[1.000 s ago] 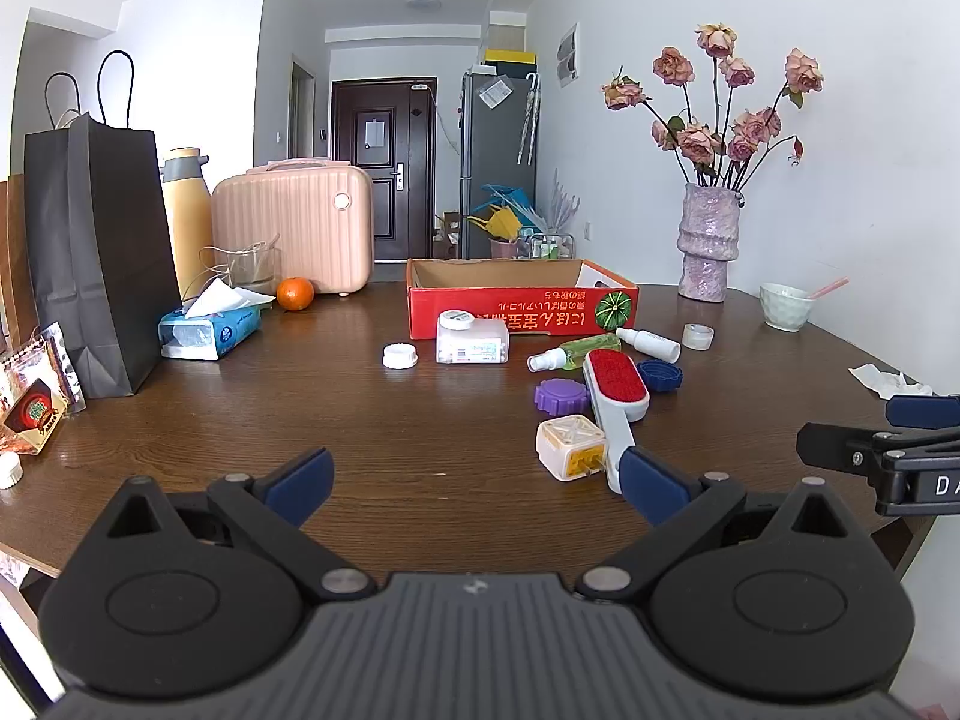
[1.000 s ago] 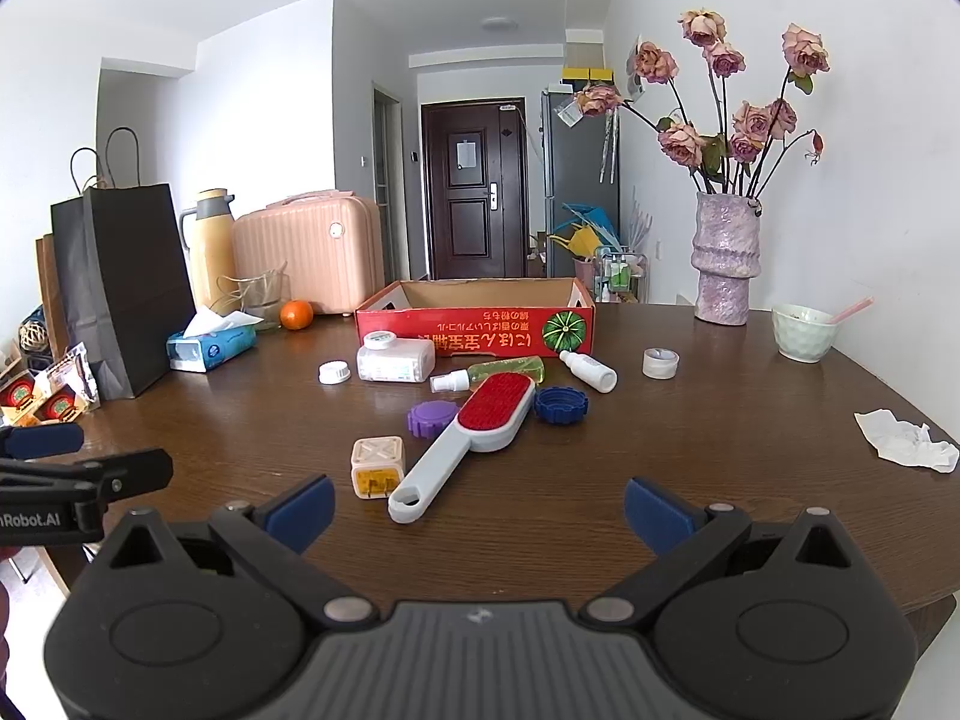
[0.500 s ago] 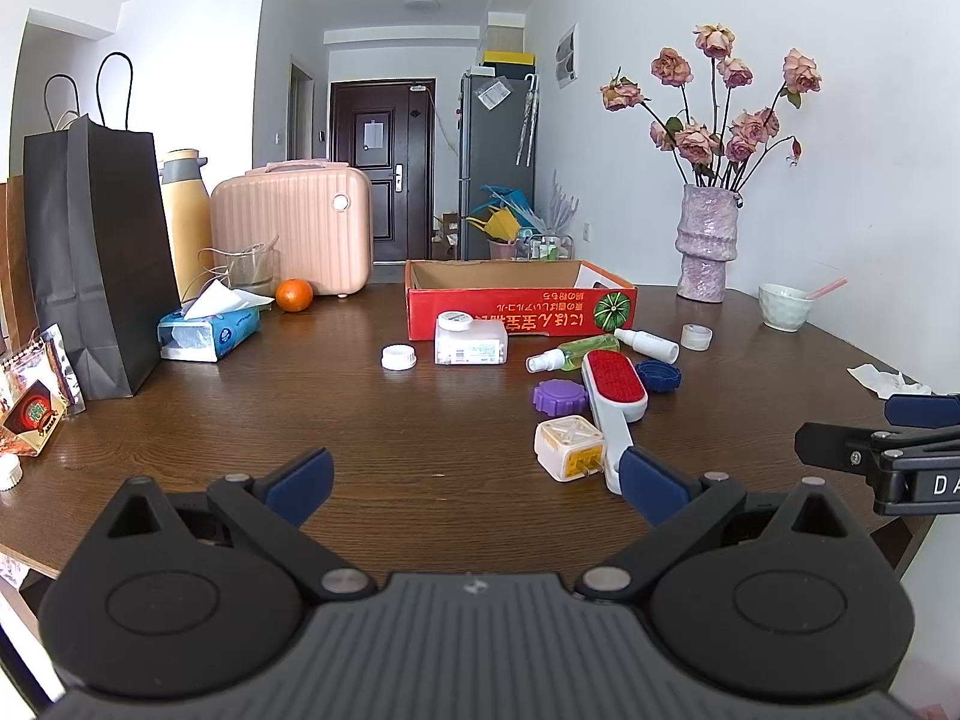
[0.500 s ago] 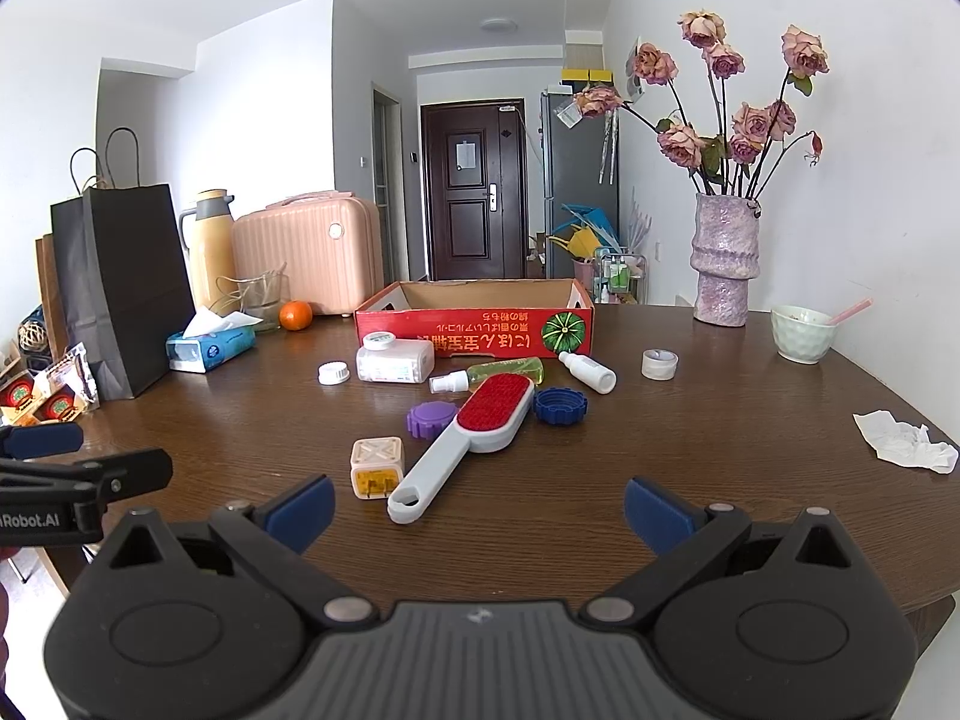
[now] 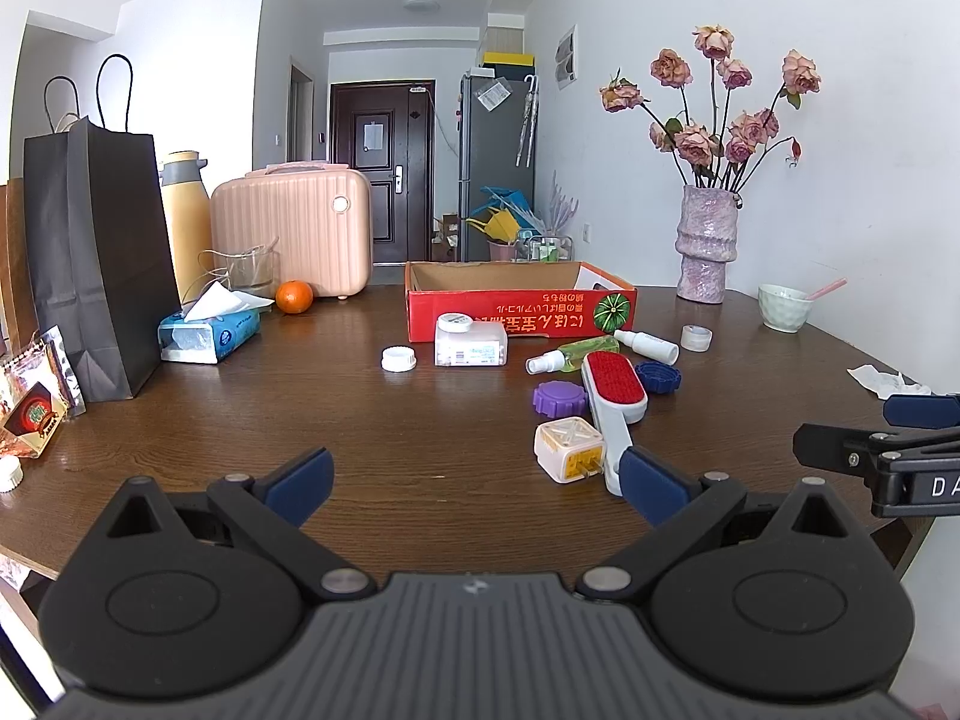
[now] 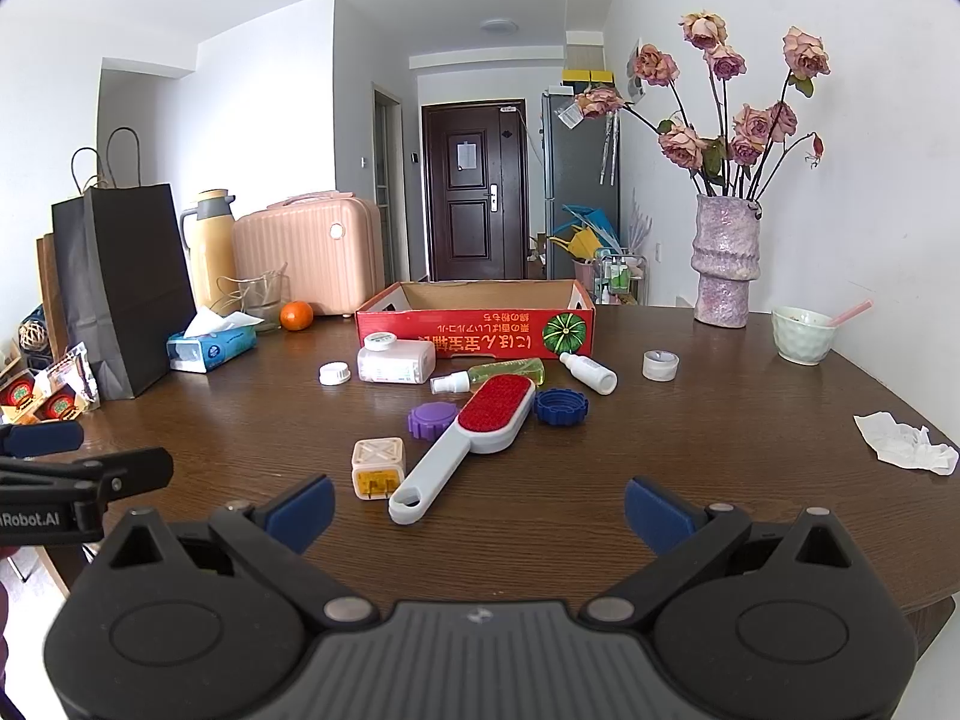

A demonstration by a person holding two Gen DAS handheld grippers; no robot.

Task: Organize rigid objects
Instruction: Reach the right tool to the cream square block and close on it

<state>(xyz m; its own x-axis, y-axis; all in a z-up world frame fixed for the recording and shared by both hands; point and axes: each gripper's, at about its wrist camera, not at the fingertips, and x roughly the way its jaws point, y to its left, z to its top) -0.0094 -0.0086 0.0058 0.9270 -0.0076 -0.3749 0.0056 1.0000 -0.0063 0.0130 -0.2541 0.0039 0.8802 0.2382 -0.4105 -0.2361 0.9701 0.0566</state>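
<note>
Both claws hover above the near edge of the desk [image 6: 690,456], empty. Left claw [image 5: 477,474]: jaws spread wide. Right claw [image 6: 480,504]: jaws spread wide. At frame centre lie a lint brush [image 6: 474,432], purple cap [image 6: 432,420], blue cap [image 6: 561,405] and white cube [image 6: 377,468], in front of the red box [image 6: 474,333].

I see white walls [image 5: 840,60] and a dark wooden table [image 5: 360,420]. Behind it, a hallway ends at a dark door [image 6: 474,186], beside a grey fridge [image 5: 498,162]. Daylight is bright.
</note>
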